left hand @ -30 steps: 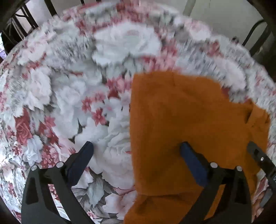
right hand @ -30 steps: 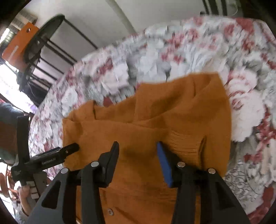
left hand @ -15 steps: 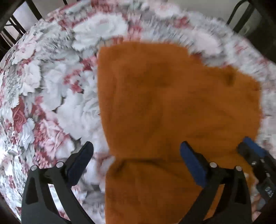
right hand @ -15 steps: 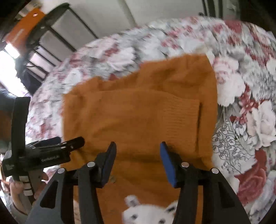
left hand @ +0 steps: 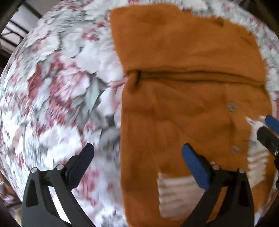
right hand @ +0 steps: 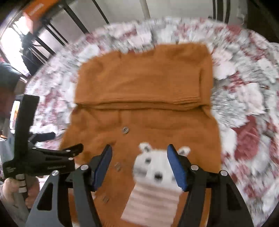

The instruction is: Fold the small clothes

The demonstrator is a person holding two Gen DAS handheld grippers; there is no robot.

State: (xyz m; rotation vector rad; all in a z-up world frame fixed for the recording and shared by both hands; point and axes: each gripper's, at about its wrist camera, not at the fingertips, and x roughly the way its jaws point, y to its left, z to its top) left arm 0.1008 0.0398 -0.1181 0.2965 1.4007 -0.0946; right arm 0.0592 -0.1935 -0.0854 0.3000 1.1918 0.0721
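An orange knitted cardigan (left hand: 183, 108) lies flat on the flowered tablecloth (left hand: 57, 90). Its top part is folded down, leaving a straight crease across the middle (right hand: 139, 103). A white bear face (right hand: 153, 165) and small buttons (right hand: 124, 130) show on the lower front. My left gripper (left hand: 137, 157) hangs open over the cardigan's left edge, holding nothing; it also appears in the right wrist view (right hand: 65, 141). My right gripper (right hand: 139, 152) hovers over the bear face with its jaws opening and nothing gripped between them. One of its fingers (left hand: 271, 122) shows at the left wrist view's right edge.
The tablecloth (right hand: 244, 108) covers a round table whose rim curves close behind the cardigan. Black metal chair frames (right hand: 52, 35) and an orange box (right hand: 34, 8) stand beyond the far left. A hand (right hand: 10, 188) holds the left gripper's handle.
Both grippers have drawn back toward the near end of the cardigan, bringing the crease, buttons and bear face into view. The right jaws have spread wider. The left jaws stay wide.
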